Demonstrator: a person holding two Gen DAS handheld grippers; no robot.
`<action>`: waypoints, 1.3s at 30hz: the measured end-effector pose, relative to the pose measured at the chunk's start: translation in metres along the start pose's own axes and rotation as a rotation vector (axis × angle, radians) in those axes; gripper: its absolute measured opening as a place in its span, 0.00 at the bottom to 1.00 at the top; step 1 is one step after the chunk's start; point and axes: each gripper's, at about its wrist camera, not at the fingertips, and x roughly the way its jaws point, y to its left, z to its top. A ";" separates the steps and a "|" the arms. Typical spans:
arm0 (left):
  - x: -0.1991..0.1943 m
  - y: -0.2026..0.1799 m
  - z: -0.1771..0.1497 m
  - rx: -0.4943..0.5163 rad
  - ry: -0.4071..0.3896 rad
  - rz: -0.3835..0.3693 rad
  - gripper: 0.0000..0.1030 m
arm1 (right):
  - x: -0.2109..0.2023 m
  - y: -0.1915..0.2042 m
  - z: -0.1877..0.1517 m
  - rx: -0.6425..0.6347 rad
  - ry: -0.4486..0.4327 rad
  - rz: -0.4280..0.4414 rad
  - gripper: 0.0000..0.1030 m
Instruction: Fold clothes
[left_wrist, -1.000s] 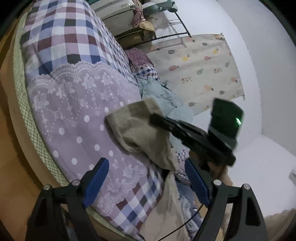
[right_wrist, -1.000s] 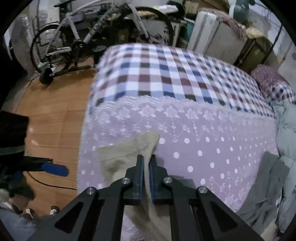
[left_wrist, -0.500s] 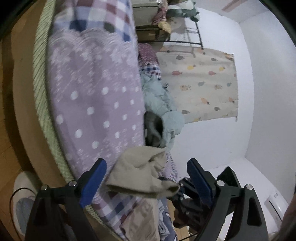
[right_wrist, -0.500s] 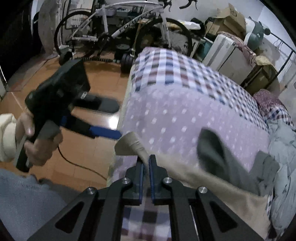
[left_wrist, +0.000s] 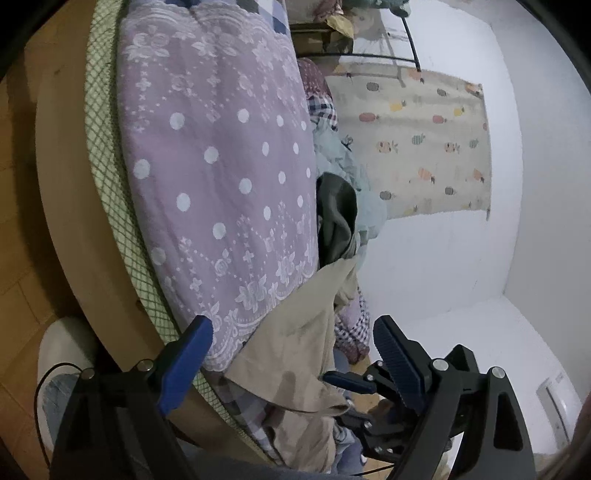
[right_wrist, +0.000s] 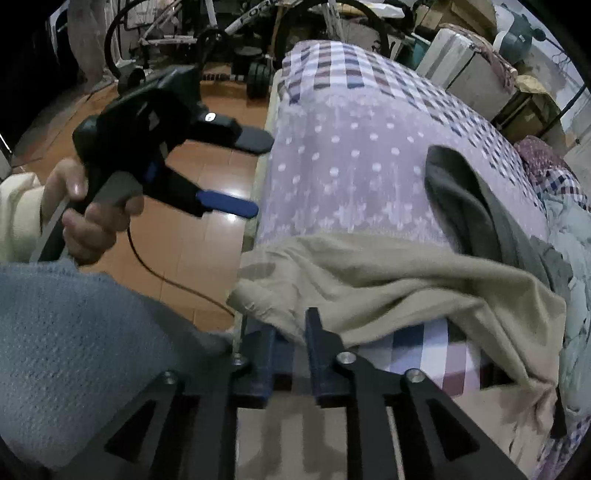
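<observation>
Left wrist view: left gripper (left_wrist: 291, 354) standing wide open, gripping nothing; beige garment (left_wrist: 295, 332) lying between its fingers, draping off the bed edge (left_wrist: 110, 206) toward 6 o'clock.

Right wrist view: right gripper (right_wrist: 290, 332) having just been opening, jaws slightly parted, beige garment's corner between the fingers; contact unclear. Dark grey garment (right_wrist: 476, 206) lying at 2 o'clock.

Bed (right_wrist: 369, 155) with lilac dotted cover; beige garment (right_wrist: 388, 273), grey garment (right_wrist: 469, 206) on it
</observation>
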 end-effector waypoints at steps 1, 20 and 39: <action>0.001 0.000 0.000 0.006 0.008 0.003 0.89 | -0.003 0.000 -0.003 0.000 0.001 0.003 0.28; 0.032 0.017 -0.019 -0.043 0.164 -0.026 0.89 | -0.032 -0.023 -0.014 0.302 -0.134 0.070 0.38; 0.035 -0.011 -0.016 0.067 0.152 0.117 0.30 | -0.028 -0.091 -0.034 0.606 -0.182 -0.088 0.38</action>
